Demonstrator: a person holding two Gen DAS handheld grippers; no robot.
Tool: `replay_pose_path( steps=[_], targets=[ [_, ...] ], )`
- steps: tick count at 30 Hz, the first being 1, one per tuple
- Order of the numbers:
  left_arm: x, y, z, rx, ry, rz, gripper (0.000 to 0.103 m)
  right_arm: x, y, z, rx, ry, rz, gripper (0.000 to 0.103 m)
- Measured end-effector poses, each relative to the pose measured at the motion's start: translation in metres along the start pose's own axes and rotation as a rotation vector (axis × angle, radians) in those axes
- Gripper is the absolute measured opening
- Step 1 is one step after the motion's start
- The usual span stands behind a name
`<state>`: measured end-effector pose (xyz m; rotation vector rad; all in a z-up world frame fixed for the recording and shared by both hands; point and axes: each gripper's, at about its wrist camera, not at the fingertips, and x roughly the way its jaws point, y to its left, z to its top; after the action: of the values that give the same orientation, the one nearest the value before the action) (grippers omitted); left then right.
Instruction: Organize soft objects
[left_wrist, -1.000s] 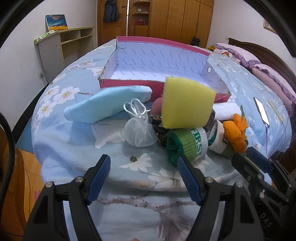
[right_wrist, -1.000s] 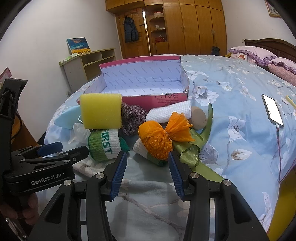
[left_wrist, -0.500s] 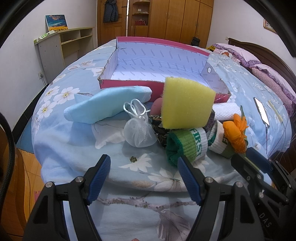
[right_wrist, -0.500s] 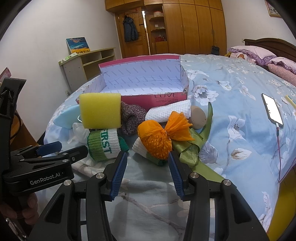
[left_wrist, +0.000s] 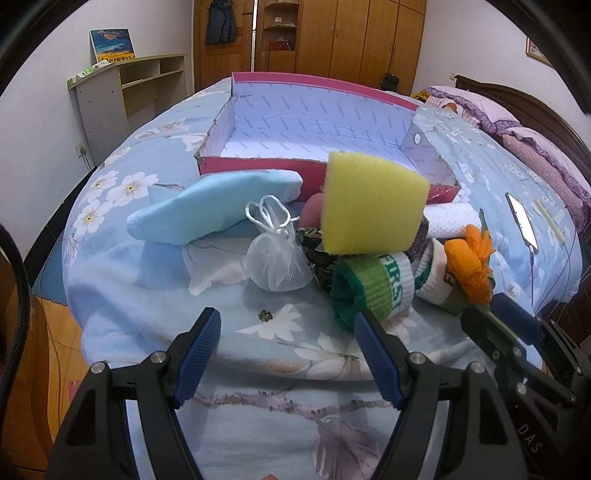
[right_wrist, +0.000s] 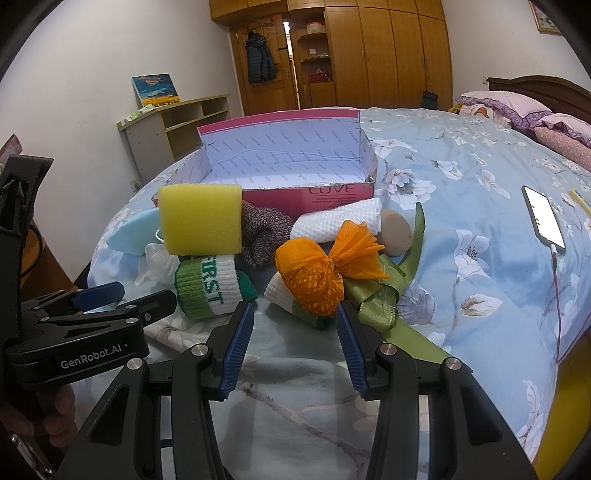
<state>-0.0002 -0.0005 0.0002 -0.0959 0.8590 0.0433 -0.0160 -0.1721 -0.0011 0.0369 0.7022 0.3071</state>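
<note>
Currently, all positions relative to the pink box:

- Pink box sits open on the bed, white lining visible, nothing seen inside.
- Soft items are piled just in front of the box's near wall, none in it.
- Yellow sponge stands on top of the pile, in front of the box's near wall, resting on a green-and-white rolled sock printed "FIRST".
- Light blue sock lies in front of the box's near-left corner, touching the near wall.
- White mesh pouch with drawstring sits in front of the blue sock, further from the box.
- Orange mesh ball lies on a green ribbon, in front of the box's near-right corner.
- White waffle cloth roll and grey knit piece lie right against the near wall; a tan egg-shaped object sits beside the roll.
- Phone, screen lit, lies on the bed well right of the box.
- Left gripper: fingers wide apart, holding nothing, hovering short of the pile.
- Right gripper: fingers apart, nothing between them, just short of the orange ball.
</note>
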Motion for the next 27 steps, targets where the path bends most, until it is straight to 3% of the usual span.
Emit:
replay_pose_path(
  steps=[27],
  targets=[
    [0.0021, 0.0000, -0.0041, 0.001, 0.002, -0.006, 0.079, 0.0009, -0.0026, -0.0026, 0.010, 0.002, -0.004, 0.047]
  ],
)
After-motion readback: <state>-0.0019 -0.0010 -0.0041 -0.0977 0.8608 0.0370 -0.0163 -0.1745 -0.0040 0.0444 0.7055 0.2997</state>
